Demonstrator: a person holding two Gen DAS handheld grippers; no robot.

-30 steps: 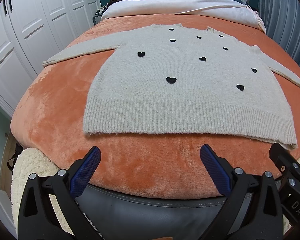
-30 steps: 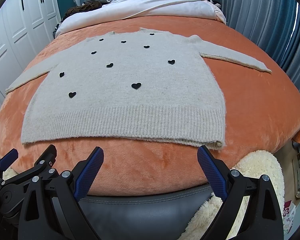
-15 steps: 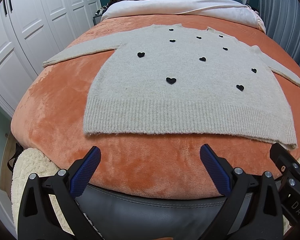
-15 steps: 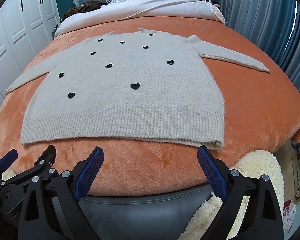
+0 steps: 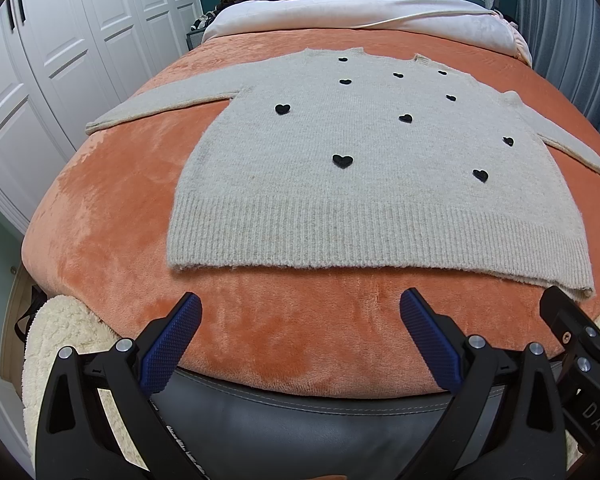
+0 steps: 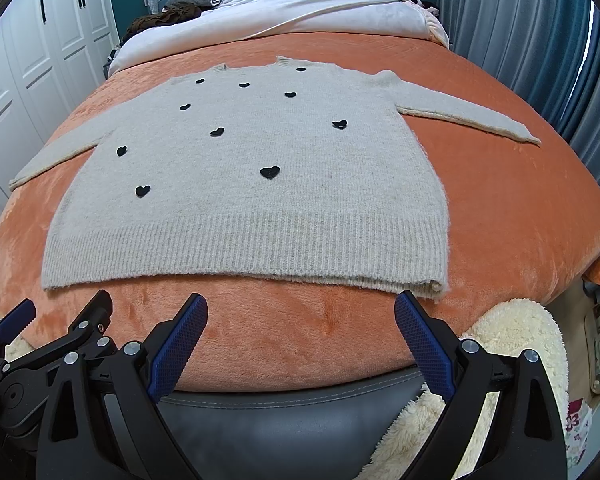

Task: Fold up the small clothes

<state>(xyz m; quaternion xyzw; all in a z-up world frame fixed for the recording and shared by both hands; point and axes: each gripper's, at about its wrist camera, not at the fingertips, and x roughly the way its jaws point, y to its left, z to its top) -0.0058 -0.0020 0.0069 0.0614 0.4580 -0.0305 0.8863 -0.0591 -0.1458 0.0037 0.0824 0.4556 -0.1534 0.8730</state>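
Beyond both wide-spread, empty grippers, left (image 5: 300,312) and right (image 6: 300,312), a beige knitted sweater with black hearts (image 5: 364,168) is lying flat on an orange plush blanket (image 5: 112,200), its right cuff running out of the left view.

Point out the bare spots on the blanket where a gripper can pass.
Free: the orange strip between the sweater hem and the bed's near edge, and the blanket right of the body, below the right sleeve. Crowded: the middle, under the sweater.

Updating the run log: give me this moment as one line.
stage: before first fold | sweater: flat on orange blanket, sleeves spread | left gripper: open, empty, short of hem | right gripper: open, empty, short of hem
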